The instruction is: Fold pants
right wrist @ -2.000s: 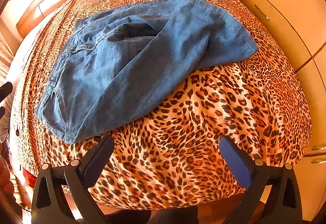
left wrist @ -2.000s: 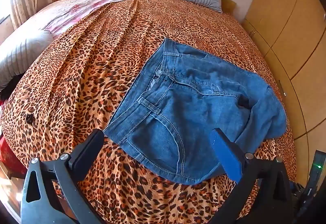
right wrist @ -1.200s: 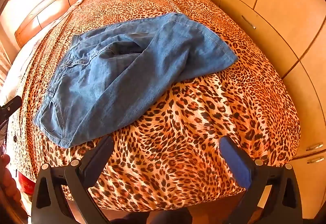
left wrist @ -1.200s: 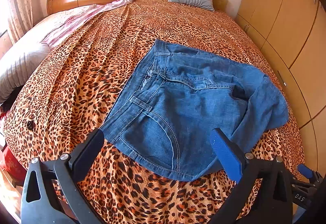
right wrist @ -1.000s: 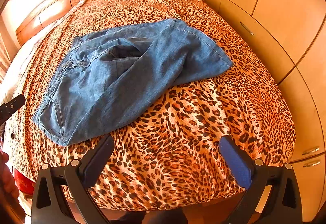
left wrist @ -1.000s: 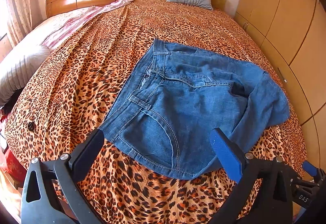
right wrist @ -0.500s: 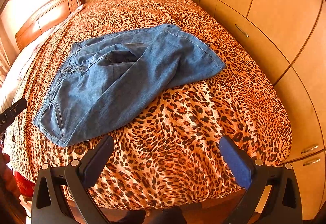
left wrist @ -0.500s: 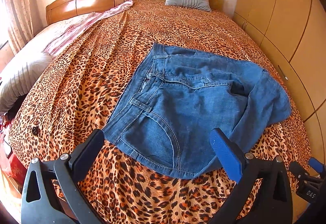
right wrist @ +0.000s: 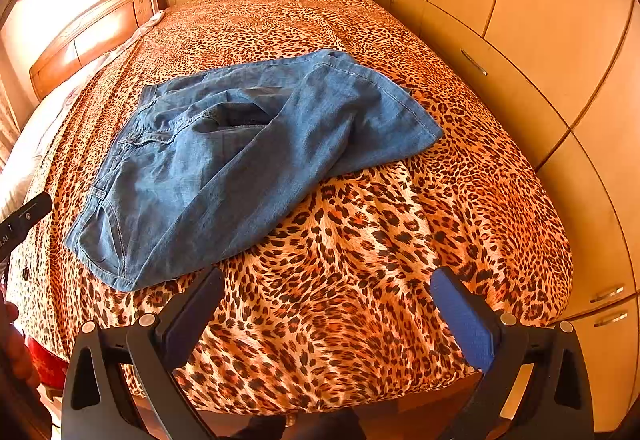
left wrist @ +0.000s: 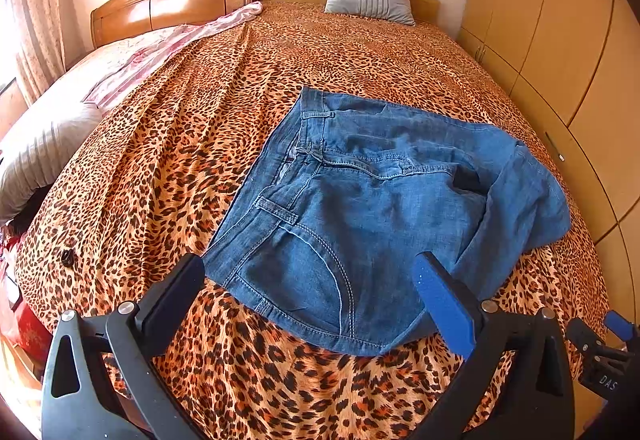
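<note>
Pants [left wrist: 372,208] are seen straight ahead of the left gripper [left wrist: 312,292], jaws spread, long axis crosswise; right gripper [right wrist: 328,312], also spread, hangs farther off.

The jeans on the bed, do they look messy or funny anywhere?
A little. The jeans lie folded on the leopard-print bedspread, but not neatly: the top leg layer sits at a slant, leaving a dark gaping pocket of cloth near the middle. Both grippers are open and off the denim.

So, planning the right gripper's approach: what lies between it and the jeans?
Only bare leopard-print bedspread between the right gripper and jeans, in the right wrist view.
</note>
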The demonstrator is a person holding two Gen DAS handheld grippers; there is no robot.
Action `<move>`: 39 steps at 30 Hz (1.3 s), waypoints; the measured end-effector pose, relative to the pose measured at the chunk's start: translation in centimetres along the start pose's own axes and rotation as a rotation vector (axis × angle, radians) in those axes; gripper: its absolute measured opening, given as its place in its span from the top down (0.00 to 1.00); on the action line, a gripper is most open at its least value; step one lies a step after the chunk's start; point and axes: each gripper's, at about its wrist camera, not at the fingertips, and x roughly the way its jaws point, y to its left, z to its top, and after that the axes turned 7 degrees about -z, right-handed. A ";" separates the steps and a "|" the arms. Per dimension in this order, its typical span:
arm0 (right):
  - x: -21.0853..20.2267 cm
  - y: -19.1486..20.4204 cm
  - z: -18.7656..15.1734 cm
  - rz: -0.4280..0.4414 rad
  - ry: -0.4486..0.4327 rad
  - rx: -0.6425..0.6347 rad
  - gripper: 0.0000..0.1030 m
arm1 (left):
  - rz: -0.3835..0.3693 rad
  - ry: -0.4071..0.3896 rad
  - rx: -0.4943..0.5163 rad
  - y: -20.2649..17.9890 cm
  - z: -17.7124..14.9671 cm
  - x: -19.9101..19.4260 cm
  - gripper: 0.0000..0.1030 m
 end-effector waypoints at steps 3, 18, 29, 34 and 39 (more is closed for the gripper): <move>0.1 0.3 0.3 0.000 0.001 -0.006 0.00 | -0.001 -0.003 -0.001 0.1 0.1 0.1 0.00; 0.9 1.0 0.8 0.008 0.007 -0.027 0.00 | 0.009 0.010 -0.020 0.7 0.1 0.8 0.00; 1.8 0.8 1.2 0.021 0.027 -0.020 0.00 | 0.022 0.024 -0.016 0.3 0.4 1.6 0.00; 2.4 0.7 1.6 0.033 0.035 -0.017 0.00 | 0.033 0.043 -0.016 0.1 0.8 2.3 0.00; 3.2 -0.7 3.8 0.025 0.026 0.006 0.00 | 0.094 0.136 -0.013 1.5 2.1 4.6 0.00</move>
